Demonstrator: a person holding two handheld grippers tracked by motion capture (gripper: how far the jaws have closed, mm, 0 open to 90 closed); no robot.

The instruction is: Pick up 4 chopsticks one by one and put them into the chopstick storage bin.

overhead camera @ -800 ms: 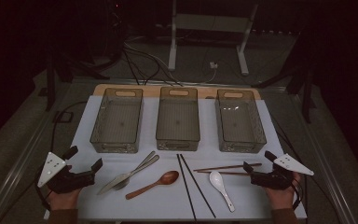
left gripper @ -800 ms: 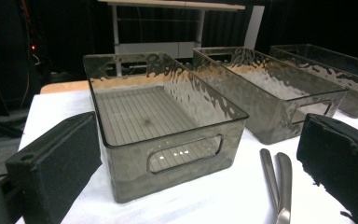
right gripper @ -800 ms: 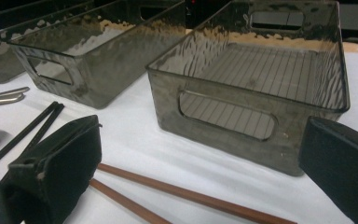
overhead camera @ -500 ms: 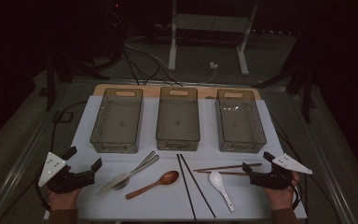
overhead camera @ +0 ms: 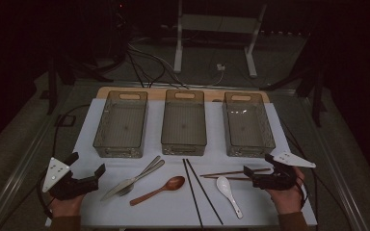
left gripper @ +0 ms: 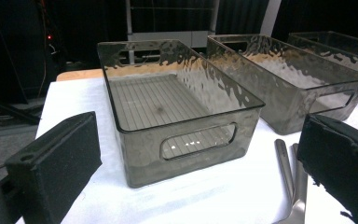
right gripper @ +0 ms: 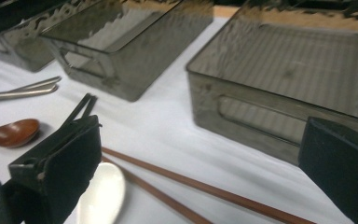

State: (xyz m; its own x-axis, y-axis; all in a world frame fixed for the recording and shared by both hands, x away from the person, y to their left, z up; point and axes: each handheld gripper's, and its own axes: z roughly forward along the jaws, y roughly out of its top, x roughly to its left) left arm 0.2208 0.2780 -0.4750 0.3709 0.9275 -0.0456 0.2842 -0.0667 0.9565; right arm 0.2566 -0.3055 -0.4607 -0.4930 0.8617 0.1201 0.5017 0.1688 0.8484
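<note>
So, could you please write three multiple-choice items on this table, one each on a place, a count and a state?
1. Where does the white ceramic spoon lie?
A. beside the brown wooden chopsticks
B. in a bin
C. on the floor

2. How many clear smoky plastic bins stand in the row?
A. two
B. three
C. five

3. How are the right gripper jaws?
A. shut on the spoon
B. open
C. shut on a fork

Answers: 1 A, it rests just below them; 2 B, three side by side; 3 B, the jaws stand apart with nothing gripped.

No text, label, brand, number or sign can be read on anything here; the bins (overhead camera: 183, 122) and the cutlery before them bear none.
</note>
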